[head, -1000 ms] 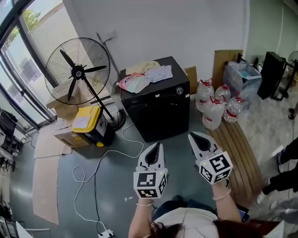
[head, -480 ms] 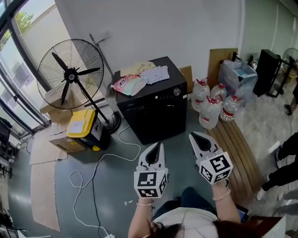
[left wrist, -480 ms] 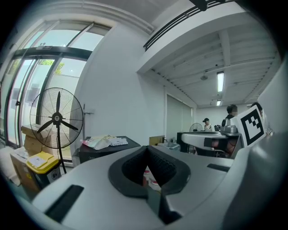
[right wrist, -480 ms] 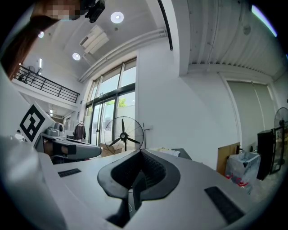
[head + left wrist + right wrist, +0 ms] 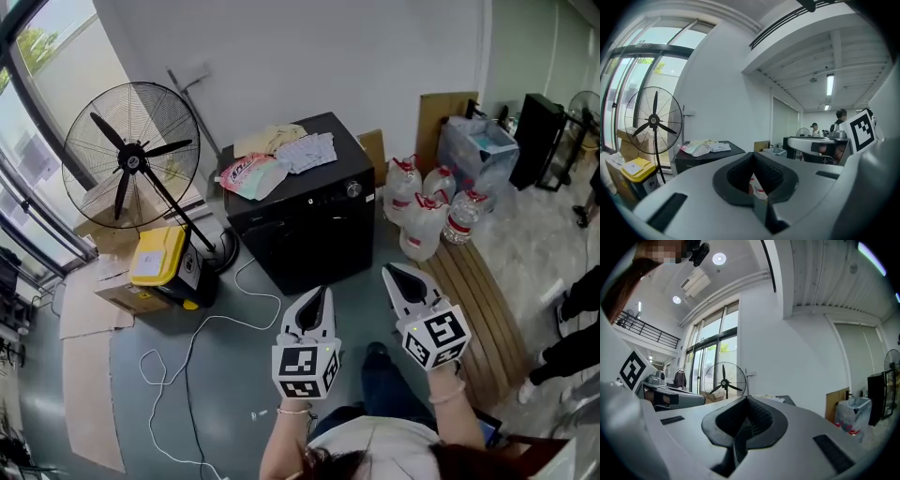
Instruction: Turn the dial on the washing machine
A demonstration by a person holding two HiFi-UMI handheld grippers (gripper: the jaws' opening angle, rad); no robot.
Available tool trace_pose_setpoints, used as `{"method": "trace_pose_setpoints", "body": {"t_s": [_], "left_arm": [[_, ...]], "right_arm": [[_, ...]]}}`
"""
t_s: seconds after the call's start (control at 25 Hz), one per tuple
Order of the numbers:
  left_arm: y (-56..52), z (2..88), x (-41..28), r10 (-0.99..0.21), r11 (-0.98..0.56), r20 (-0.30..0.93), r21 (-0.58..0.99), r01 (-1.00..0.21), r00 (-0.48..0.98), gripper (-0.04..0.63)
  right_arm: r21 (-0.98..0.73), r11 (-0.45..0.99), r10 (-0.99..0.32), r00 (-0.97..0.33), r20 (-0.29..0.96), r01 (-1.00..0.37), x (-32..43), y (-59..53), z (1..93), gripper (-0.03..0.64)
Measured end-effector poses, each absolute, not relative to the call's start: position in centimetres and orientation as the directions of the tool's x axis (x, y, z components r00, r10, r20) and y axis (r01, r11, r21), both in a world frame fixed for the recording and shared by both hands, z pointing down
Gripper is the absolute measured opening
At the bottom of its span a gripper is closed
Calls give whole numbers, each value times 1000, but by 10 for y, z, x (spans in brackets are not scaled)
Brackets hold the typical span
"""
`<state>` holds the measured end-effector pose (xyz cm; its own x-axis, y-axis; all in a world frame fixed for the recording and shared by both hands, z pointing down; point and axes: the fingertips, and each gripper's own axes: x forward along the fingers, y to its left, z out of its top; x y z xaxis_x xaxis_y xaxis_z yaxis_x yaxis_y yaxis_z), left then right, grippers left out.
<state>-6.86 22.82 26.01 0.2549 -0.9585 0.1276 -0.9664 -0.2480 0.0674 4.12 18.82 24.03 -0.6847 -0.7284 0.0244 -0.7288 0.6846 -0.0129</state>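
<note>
Two hand-held grippers show low in the head view, side by side and apart. The left gripper (image 5: 316,296) and the right gripper (image 5: 393,275) both point toward 12 o'clock. Each tapers to a closed tip and neither carries anything. A black box-shaped washing machine (image 5: 309,234) stands on the grey floor at 12 o'clock from them, well apart from both tips. Its small round silver dial (image 5: 353,189) sits at the upper right corner of the front panel, untouched. Pink-and-white packets and folded papers (image 5: 272,161) lie on the lid. A large black pedestal fan (image 5: 127,159) stands at 10 o'clock from the machine. A yellow-lidded box (image 5: 159,258) rests on cardboard at the fan's foot. A white cable (image 5: 202,328) trails over the floor at 9 o'clock from the left gripper. Clear red-capped water jugs (image 5: 427,220) cluster at 3 o'clock from the machine, beside a slatted wooden pallet (image 5: 478,291).

In the left gripper view the grey jaws meet at their tips, with nothing held between them. The machine lies beyond them at 10 o'clock, the fan further out at 9 o'clock. Two persons stand far off at 2 o'clock.

In the right gripper view the jaws are likewise pressed together and empty. The fan rises just above them at 12 o'clock. A clear plastic bin (image 5: 852,417) stands at 3 o'clock.
</note>
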Motion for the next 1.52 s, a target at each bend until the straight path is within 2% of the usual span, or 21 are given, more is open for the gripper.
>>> {"method": "trace_pose_setpoints", "body": {"t_s": [0.96, 1.52], "left_arm": [[37, 271, -38, -964, -201, 167, 57, -978, 208, 15], [-30, 285, -37, -964, -144, 212, 78, -986, 158, 15]], "right_arm": [[-1, 760, -650, -760, 26, -650, 48, 4, 252, 26], [-23, 790, -609, -789, 85, -612, 44, -73, 275, 28]]}}
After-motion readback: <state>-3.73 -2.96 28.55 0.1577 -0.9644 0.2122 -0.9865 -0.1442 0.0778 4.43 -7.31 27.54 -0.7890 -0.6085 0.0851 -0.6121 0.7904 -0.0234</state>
